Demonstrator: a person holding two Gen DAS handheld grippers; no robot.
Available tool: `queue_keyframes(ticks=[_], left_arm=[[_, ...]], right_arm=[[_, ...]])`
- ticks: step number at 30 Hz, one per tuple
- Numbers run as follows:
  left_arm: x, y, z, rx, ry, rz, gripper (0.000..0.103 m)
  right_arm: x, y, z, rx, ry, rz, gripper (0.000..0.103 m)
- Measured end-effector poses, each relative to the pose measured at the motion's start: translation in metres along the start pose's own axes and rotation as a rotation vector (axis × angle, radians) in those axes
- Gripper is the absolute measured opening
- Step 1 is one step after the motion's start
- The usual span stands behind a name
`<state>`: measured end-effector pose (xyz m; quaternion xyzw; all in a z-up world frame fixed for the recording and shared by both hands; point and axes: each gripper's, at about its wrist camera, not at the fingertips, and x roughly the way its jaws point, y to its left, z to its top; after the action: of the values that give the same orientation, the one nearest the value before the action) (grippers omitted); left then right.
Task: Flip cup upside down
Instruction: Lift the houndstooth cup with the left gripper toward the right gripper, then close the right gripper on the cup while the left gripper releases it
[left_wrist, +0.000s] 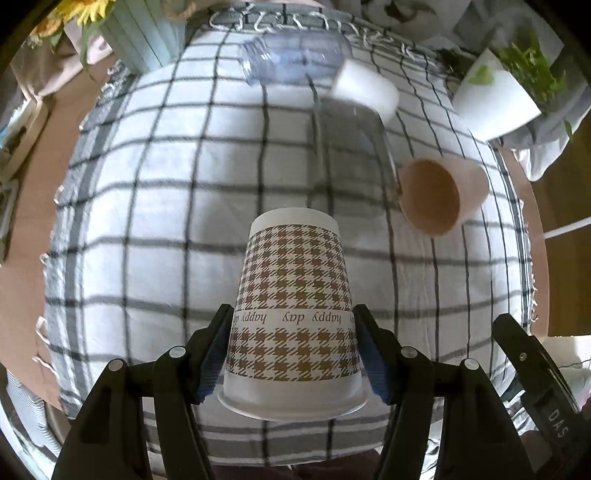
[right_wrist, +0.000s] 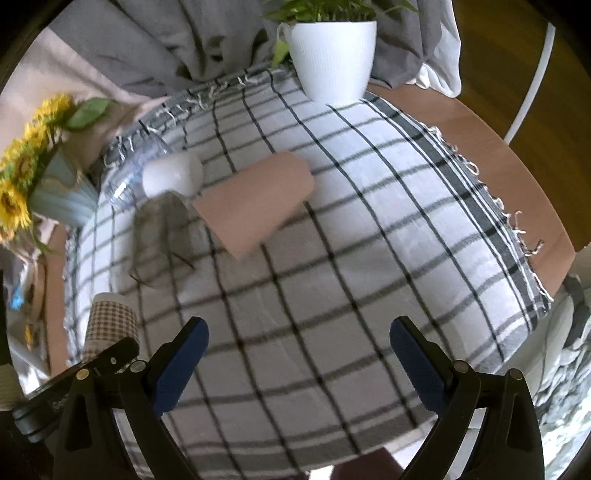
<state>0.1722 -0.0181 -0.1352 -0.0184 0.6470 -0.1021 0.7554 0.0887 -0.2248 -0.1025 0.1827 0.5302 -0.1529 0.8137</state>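
Note:
A houndstooth paper cup (left_wrist: 293, 314) with "happy day" printed on it stands upside down, rim toward me, between the fingers of my left gripper (left_wrist: 293, 354). The blue pads press both its sides. It also shows at the far left of the right wrist view (right_wrist: 110, 325). My right gripper (right_wrist: 297, 358) is open and empty above the checked cloth (right_wrist: 369, 221). A pink cup (left_wrist: 441, 194) lies on its side, also in the right wrist view (right_wrist: 258, 201). A white cup (left_wrist: 365, 88) lies beyond it, also in the right wrist view (right_wrist: 173, 175).
A clear glass (left_wrist: 351, 155) stands mid-cloth, and a clear plastic bottle (left_wrist: 291, 55) lies at the far edge. A white plant pot (right_wrist: 332, 55) stands at the back right. A ribbed vase with sunflowers (right_wrist: 55, 192) stands at the back left. The right gripper's arm (left_wrist: 535, 380) is at the lower right.

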Motion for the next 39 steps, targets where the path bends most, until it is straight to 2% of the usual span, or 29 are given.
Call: queue_keyframes(ticks=[8, 16, 19, 21, 26, 33, 39], left_arm=[[0.023, -0.007, -0.016, -0.013, 0.055, 0.004, 0.064], [0.028, -0.007, -0.019, -0.012, 0.073, 0.012, 0.064], [0.029, -0.008, -0.019, -0.001, 0.078, 0.023, 0.067], [0.029, -0.012, -0.018, 0.002, 0.072, 0.028, 0.077], [0.025, -0.012, -0.016, -0.002, 0.058, 0.016, 0.089], [0.008, -0.010, -0.020, -0.010, 0.043, 0.020, 0.089], [-0.025, 0.004, -0.026, -0.039, -0.035, 0.033, 0.092]], right_arm=[[0.014, -0.021, -0.013, -0.038, 0.050, -0.053, 0.099], [0.023, -0.019, -0.018, -0.064, 0.079, -0.048, 0.099], [0.023, -0.016, -0.018, -0.073, 0.078, -0.048, 0.099], [0.023, -0.015, -0.018, -0.078, 0.077, -0.048, 0.099], [0.020, -0.012, -0.018, -0.091, 0.077, -0.043, 0.099], [0.009, -0.013, -0.014, -0.082, 0.061, -0.047, 0.099], [-0.012, -0.007, -0.009, -0.090, 0.023, -0.012, 0.099]])
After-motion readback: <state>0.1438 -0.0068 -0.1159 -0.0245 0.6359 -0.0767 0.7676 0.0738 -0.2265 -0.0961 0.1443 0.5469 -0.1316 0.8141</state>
